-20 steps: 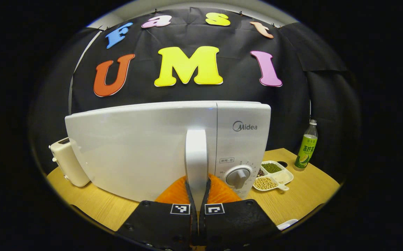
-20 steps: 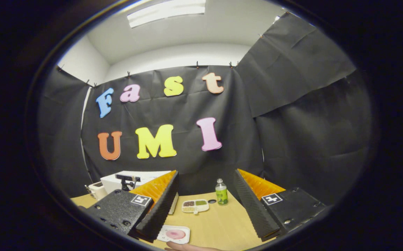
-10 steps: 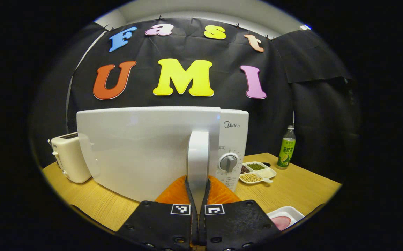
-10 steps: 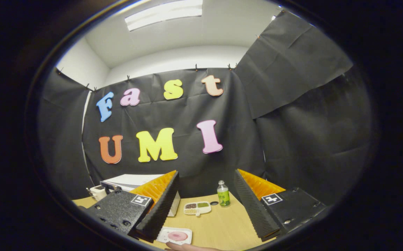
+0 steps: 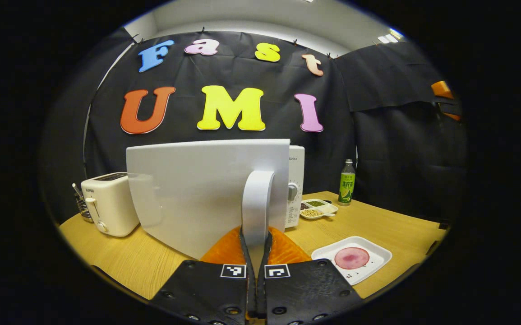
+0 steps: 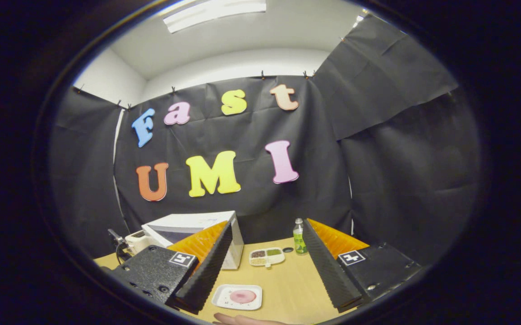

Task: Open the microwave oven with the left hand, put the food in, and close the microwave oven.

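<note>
Left gripper [image 5: 255,247] jaws clamped on microwave [image 5: 295,180] door handle [image 5: 256,205], door [image 5: 197,189] swung partly open. Right gripper [image 6: 265,266] jaws spread wide, holding nothing. Food plate [image 5: 352,259] on desk [image 5: 391,225] at 4 o'clock from handle, near right gripper.

Both views are evenly and fairly brightly lit from overhead. In the right gripper view a ceiling light panel [image 6: 215,9] is blown out to white. Soft reflections are seen on the glossy microwave door [image 5: 197,189], and a faint sheen lies on the worktop [image 5: 377,221]. Shadows are weak. Straight edges are bowed by strong fisheye distortion, and sharpness and brightness are lost toward the rim.
</note>
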`<state>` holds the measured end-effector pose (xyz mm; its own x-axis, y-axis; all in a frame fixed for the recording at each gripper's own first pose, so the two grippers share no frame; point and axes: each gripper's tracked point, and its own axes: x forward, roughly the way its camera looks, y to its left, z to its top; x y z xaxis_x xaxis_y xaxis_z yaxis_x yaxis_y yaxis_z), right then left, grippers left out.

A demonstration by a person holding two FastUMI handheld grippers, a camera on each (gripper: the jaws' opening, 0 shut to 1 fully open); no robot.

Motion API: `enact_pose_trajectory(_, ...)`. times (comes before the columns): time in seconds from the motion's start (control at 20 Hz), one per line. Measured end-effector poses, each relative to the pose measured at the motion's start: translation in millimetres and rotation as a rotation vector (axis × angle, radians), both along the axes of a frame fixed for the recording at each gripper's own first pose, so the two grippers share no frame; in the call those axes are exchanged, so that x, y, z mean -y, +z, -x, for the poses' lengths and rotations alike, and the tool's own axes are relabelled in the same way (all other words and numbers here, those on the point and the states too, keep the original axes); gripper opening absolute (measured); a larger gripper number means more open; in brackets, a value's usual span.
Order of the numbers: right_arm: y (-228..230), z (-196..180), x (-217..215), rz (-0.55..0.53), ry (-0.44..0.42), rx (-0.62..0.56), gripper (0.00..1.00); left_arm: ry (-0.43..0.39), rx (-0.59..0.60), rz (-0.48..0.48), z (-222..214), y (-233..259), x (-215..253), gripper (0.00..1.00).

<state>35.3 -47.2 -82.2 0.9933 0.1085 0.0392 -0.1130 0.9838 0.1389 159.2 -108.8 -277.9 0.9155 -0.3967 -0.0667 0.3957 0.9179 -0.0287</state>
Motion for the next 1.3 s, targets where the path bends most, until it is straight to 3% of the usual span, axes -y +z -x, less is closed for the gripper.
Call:
enact_pose_trajectory(0.1,0,7,-16,0.011,0.023,0.001,1.00,-0.009,-0.005,0.006,15,-1,-18,0.00)
enact_pose_trajectory(0.15,1,12,-23,0.017,0.035,0.004,1.00,-0.011,-0.007,0.000,23,-2,-28,0.12)
enact_pose_trajectory(0.25,2,19,-38,0.032,0.055,0.010,1.00,0.003,-0.009,-0.009,36,-3,-50,0.12)
enact_pose_trajectory(0.35,3,28,-53,0.045,0.077,0.018,1.00,0.014,0.004,-0.007,54,2,-73,0.22)
enact_pose_trajectory(0.45,1,35,-64,0.055,0.093,0.021,1.00,0.078,0.025,-0.003,71,9,-107,0.44)
enact_pose_trajectory(0.5,-1,37,-68,0.053,0.100,0.018,0.90,0.137,0.032,-0.008,78,10,-130,0.55)
enact_pose_trajectory(0.55,-3,40,-73,0.050,0.107,0.016,0.90,0.228,0.035,-0.027,85,11,-161,0.55)
enact_pose_trajectory(0.6,-3,42,-77,0.050,0.112,0.014,0.90,0.320,0.025,-0.042,93,8,-189,0.81)
enact_pose_trajectory(0.65,-6,42,-80,0.053,0.116,0.010,0.90,0.355,-0.002,-0.026,104,3,-205,0.88)
enact_pose_trajectory(0.7,-9,41,-83,0.058,0.121,0.006,1.00,0.357,-0.041,0.021,115,-2,-210,0.85)
enact_pose_trajectory(0.75,-12,41,-86,0.067,0.124,0.000,0.90,0.358,-0.073,0.072,130,-4,-214,0.84)
enact_pose_trajectory(0.8,-16,39,-90,0.080,0.129,-0.009,0.89,0.367,-0.093,0.106,142,-3,-220,0.88)
enact_pose_trajectory(0.9,-27,33,-95,0.112,0.137,-0.036,0.89,0.410,-0.102,0.113,162,4,-237,0.93)
enact_pose_trajectory(0.95,-33,28,-97,0.129,0.141,-0.054,0.99,0.423,-0.093,0.105,171,11,-244,0.93)
enact_pose_trajectory(1.0,-39,23,-98,0.140,0.143,-0.074,0.99,0.428,-0.084,0.100,178,18,-246,0.93)
enact_pose_trajectory(1.05,-44,17,-98,0.148,0.145,-0.094,1.00,0.424,-0.083,0.095,184,25,-245,0.80)
enact_pose_trajectory(1.1,-49,10,-98,0.152,0.147,-0.118,1.00,0.416,-0.083,0.085,189,32,-243,0.80)
enact_pose_trajectory(1.15,-55,3,-98,0.162,0.149,-0.144,1.00,0.413,-0.078,0.075,193,41,-242,0.93)
enact_pose_trajectory(1.3,-73,-18,-94,0.209,0.160,-0.228,1.00,0.422,-0.045,0.073,200,73,-241,0.95)
